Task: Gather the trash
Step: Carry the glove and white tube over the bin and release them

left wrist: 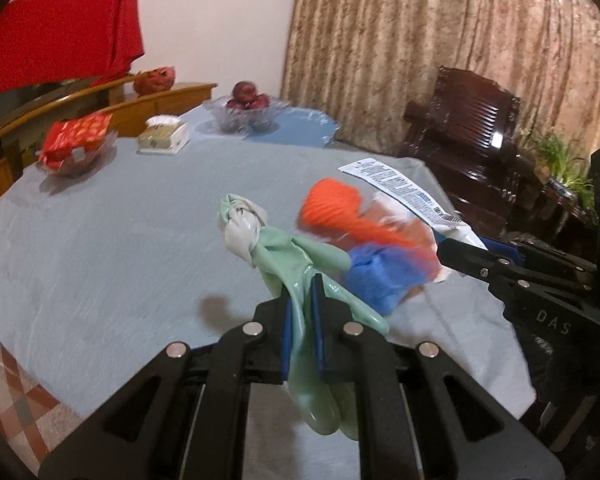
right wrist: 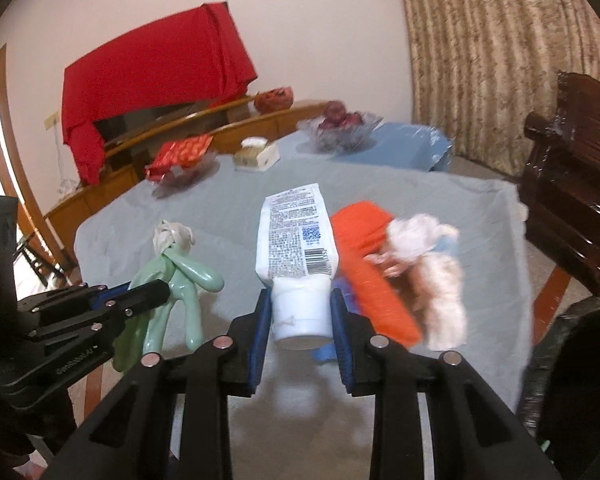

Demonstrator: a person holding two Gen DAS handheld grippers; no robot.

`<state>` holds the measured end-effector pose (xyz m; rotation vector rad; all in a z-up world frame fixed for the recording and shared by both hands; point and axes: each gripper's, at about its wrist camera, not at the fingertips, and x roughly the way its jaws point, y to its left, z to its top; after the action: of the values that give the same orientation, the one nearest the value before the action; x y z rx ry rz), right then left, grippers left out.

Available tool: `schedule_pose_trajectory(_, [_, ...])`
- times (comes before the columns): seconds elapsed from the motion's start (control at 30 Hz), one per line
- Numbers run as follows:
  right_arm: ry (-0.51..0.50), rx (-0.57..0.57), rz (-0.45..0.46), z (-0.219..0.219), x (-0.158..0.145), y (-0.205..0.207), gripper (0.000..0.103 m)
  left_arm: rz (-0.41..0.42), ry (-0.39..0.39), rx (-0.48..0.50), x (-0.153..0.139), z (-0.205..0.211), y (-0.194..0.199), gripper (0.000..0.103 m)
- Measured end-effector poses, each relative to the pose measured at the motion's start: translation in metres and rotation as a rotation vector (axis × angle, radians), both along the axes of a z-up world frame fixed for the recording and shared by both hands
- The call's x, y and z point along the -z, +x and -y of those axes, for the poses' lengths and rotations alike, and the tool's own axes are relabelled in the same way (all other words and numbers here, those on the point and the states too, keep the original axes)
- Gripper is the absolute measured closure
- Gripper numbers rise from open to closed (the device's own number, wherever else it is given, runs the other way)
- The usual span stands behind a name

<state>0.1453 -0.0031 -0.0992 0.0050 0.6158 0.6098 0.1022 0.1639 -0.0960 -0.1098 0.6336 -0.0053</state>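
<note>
- Left wrist view: the left gripper (left wrist: 302,320) has its jaws clamped on a pale green rubber glove (left wrist: 288,252), knotted at its whitish end and held above the table (left wrist: 100,240) with its grey-blue cloth. To the right, the right gripper (left wrist: 458,254) carries a white tube (left wrist: 400,188) beside blurred orange and blue trash (left wrist: 352,220).
- Right wrist view: the right gripper (right wrist: 300,316) has its jaws pressed on the cap end of the white tube (right wrist: 296,240), label upward. The orange and blue trash (right wrist: 364,252) and a white crumpled wad (right wrist: 424,248) hang blurred just beside it. At left, the left gripper (right wrist: 156,290) grips the green glove (right wrist: 176,280).
</note>
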Motion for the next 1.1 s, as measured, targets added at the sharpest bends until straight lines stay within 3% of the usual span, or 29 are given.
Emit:
schedule_pose_trajectory(0.43, [0.027,0.198,0.066,0.103,-0.031,-0.021,0.074,0.053,-0.013,0.246,-0.026,0.104,0.013,0.095])
schedule_pose_trajectory(0.9, [0.004,0.487,0.046,0.232,-0.020,-0.063,0.074,0.064,-0.022,0.546,-0.019,0.232,0.027,0.095])
schedule_pose_trajectory(1.1, [-0.015,0.586,0.020,0.274,-0.009,-0.080,0.074,0.040,-0.032,0.628,-0.008,0.281,0.035,0.095])
